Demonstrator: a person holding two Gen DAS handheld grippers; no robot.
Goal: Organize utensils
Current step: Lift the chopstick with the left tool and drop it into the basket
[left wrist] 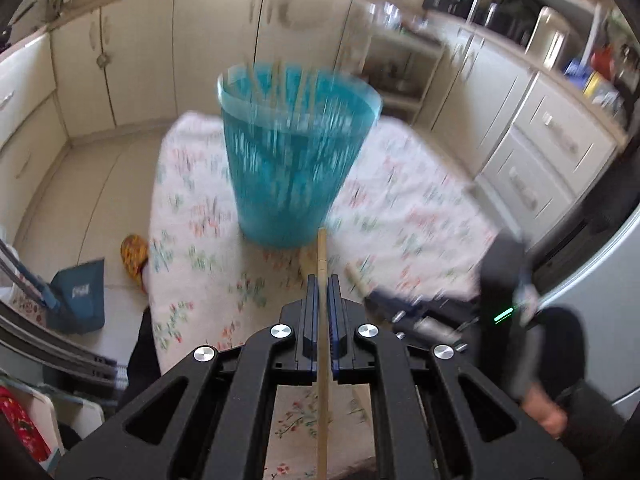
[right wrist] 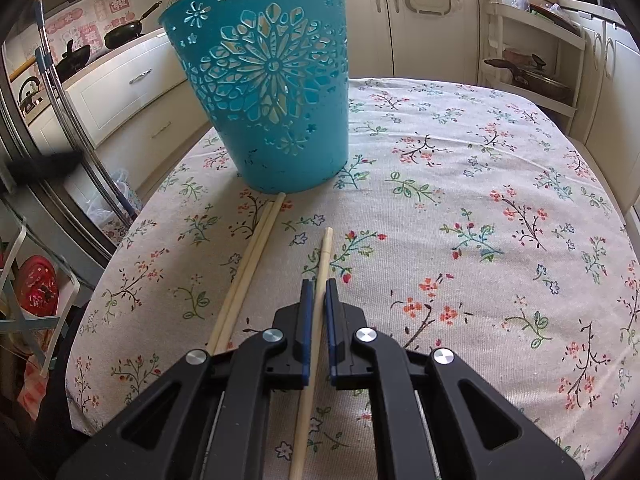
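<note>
My left gripper (left wrist: 322, 280) is clamping a chopstick (left wrist: 322, 256) before the basket (left wrist: 298, 152); my right gripper (right wrist: 319, 286) is clamping another stick (right wrist: 322, 264) on the surface (right wrist: 480, 200).

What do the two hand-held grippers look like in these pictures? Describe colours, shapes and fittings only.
Both look alike. The left hand-held gripper and right hand-held gripper have matte black angular frames with triangular cut-outs, round silver bolt heads at the linkage joints, and narrow black fingers faced with blue pads.
</note>
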